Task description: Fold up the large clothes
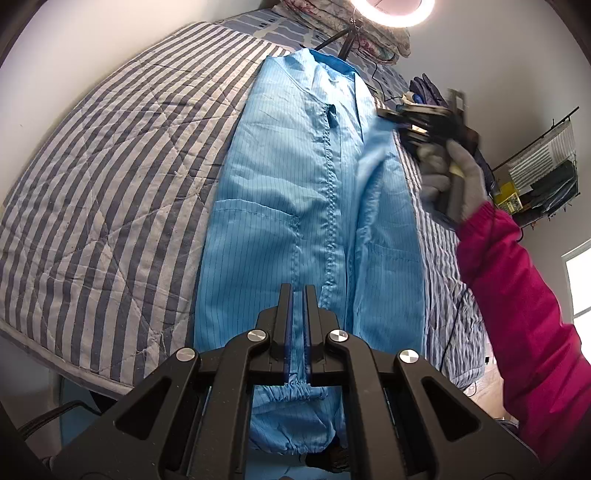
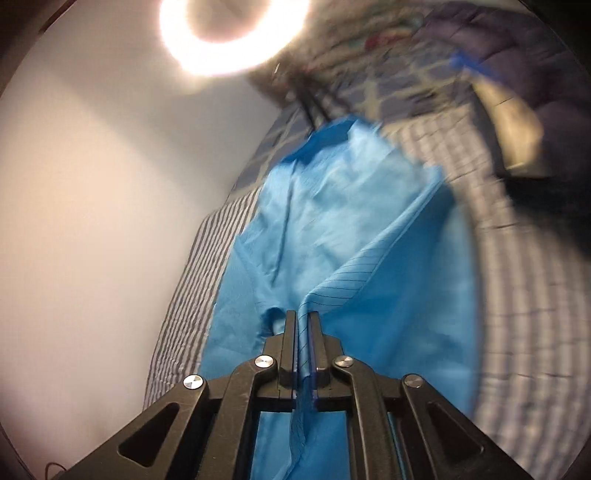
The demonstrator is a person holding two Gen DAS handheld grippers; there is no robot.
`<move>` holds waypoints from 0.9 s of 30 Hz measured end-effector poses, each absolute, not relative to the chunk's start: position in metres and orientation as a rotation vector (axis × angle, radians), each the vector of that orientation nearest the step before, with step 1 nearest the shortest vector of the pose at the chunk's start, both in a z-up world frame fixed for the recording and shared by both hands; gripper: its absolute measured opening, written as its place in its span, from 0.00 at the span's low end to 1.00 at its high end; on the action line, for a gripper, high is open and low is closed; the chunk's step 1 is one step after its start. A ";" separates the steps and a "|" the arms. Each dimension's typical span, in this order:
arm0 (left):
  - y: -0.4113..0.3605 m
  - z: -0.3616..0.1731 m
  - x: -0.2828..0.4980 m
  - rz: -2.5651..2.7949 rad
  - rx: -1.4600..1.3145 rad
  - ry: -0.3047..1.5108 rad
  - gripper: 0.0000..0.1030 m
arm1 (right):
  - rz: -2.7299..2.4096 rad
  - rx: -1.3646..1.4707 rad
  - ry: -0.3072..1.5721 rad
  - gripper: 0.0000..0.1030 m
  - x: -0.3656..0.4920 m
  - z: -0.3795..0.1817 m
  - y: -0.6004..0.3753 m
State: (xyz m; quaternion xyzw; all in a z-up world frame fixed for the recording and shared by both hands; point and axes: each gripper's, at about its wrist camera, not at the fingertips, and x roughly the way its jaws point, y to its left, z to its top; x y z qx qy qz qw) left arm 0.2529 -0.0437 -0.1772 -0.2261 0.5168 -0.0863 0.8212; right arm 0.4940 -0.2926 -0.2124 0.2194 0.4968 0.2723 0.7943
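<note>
The left wrist view looks from the foot end along the light blue pinstriped garment [image 1: 295, 192] spread on the grey-and-white striped quilted bed [image 1: 110, 177]. The right wrist view sits low, close to the cloth, blurred. Both face the glowing ring lamp [image 2: 229, 37].

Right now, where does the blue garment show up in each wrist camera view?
Left wrist view: the blue garment lies lengthwise down the middle on the striped quilt, zipper up, hem running under the left gripper.
Right wrist view: it fills the lower centre, a fold pinched in the right gripper.
Shared landmark: the ring light, top of both views.
</note>
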 end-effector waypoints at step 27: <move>-0.037 -0.169 0.240 -0.194 -0.468 1.078 0.02 | 0.515 0.171 1.098 0.23 0.416 -0.210 -0.267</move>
